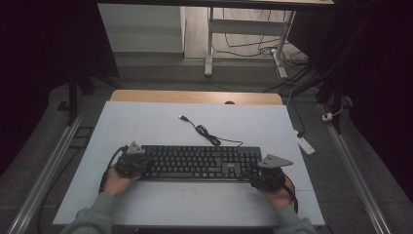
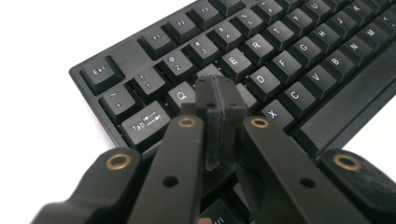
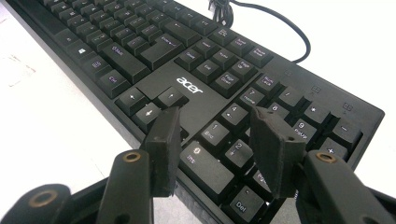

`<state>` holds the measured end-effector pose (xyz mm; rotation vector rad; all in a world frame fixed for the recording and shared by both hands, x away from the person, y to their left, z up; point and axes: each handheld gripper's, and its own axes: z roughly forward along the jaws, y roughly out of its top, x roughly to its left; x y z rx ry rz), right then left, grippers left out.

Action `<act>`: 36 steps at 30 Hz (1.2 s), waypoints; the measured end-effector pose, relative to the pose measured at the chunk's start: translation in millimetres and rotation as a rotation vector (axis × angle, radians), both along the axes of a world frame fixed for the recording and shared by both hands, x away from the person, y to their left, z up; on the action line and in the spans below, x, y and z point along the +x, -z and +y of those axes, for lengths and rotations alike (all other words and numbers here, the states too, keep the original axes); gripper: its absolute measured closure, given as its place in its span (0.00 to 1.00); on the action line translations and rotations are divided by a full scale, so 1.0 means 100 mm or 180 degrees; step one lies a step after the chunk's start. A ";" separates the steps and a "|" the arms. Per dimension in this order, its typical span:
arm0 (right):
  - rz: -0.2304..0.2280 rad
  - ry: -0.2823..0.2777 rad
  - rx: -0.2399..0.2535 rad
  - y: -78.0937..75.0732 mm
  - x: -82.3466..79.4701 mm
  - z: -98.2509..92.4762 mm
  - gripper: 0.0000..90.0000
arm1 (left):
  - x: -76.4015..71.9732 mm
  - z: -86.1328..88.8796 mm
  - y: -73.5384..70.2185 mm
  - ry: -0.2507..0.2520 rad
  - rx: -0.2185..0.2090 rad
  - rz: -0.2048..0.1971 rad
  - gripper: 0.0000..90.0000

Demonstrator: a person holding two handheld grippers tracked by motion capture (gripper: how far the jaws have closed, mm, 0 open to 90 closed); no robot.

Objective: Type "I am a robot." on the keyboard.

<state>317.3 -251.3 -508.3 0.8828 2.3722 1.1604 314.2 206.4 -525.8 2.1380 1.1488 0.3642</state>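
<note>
keyboard (image 2: 243, 70) right end cut off, cable (image 3: 280, 28) plug out of frame

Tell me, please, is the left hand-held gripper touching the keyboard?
Cannot tell. In the left gripper view the shut left hand-held gripper sits over the keyboard near the W and S keys, but the tips hide any contact or gap beneath them.

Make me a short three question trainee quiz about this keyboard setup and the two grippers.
1. True or false: the left gripper is shut above the keyboard.
2. Which end of the keyboard does the right gripper hover over? A) the Esc end B) the number pad end C) the spacebar middle
3. Fill in: the keyboard cable ends in a loose ____ plug lying on the table.

Key: 1 true; 2 B; 3 USB.
</note>
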 end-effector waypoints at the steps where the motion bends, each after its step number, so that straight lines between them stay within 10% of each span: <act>1: 0.0000 0.0000 0.0000 0.00 0.00 0.00 0.59 | 0.00 0.00 0.00 -0.0005 -0.0002 -0.0011 0.99; 8: -0.0011 0.0005 0.0029 0.00 0.00 0.00 0.59 | -0.07 0.03 -0.13 0.0029 -0.0268 -0.0205 0.95; 22: -0.0016 0.0015 0.0026 0.00 0.00 -0.01 0.59 | -0.10 0.08 -0.20 -0.0013 -0.0569 -0.0268 0.51; 36: -0.0016 0.0015 0.0030 -0.01 0.00 -0.01 0.59 | -0.13 0.04 -0.27 0.0129 -0.0695 -0.0282 0.45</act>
